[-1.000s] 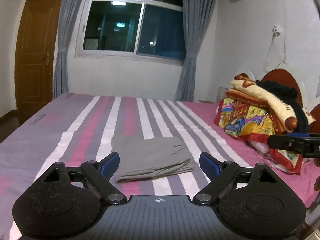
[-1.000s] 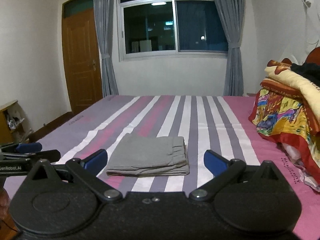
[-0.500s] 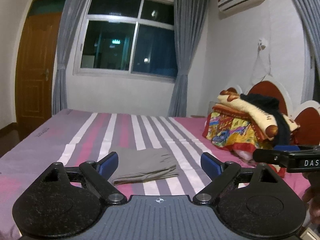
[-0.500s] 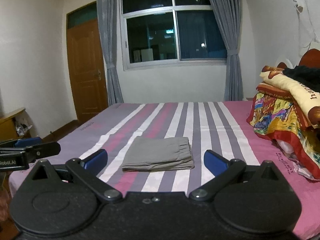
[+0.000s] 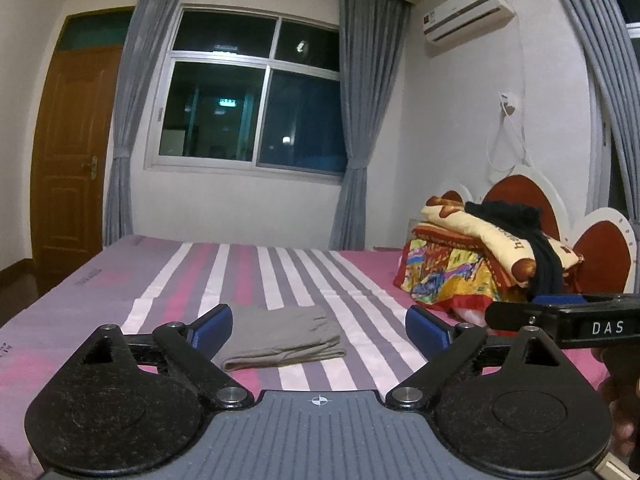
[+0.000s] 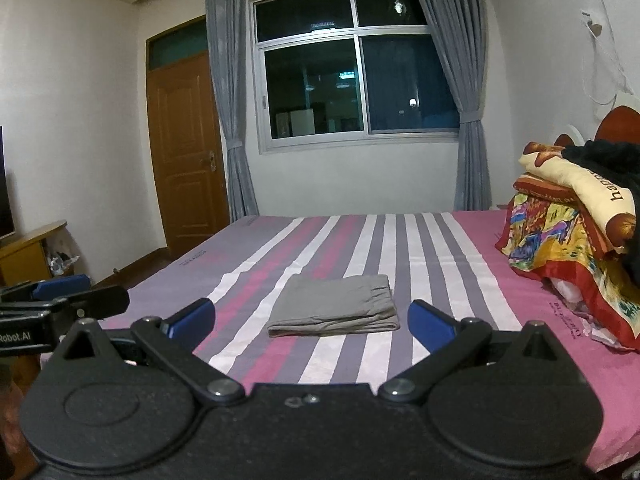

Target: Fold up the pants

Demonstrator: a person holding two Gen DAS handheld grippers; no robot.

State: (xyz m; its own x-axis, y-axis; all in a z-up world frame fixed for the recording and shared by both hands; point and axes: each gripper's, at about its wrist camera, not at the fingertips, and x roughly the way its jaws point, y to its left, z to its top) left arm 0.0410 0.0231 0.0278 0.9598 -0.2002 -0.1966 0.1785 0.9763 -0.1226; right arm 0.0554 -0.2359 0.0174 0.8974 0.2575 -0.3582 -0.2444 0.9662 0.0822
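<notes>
1. Since the earlier frame we have drawn both tongs back; the pants (image 5: 280, 336) now sit smaller and lower in frame.
2. Our left gripper (image 5: 319, 328) has just been opening; its jaws stand wide, holding nothing.
3. Our right gripper (image 6: 311, 322) is spread wide too, empty.
4. The folded grey pants (image 6: 334, 310) lie flat on the striped bed (image 6: 500, 280), lower centre, apart from both.

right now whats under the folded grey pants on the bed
The folded grey pants lie flat on the striped bed sheet. Purple, pink and white stripes run in beneath them. The sheet directly under the pants is covered, so anything there is hidden.
</notes>
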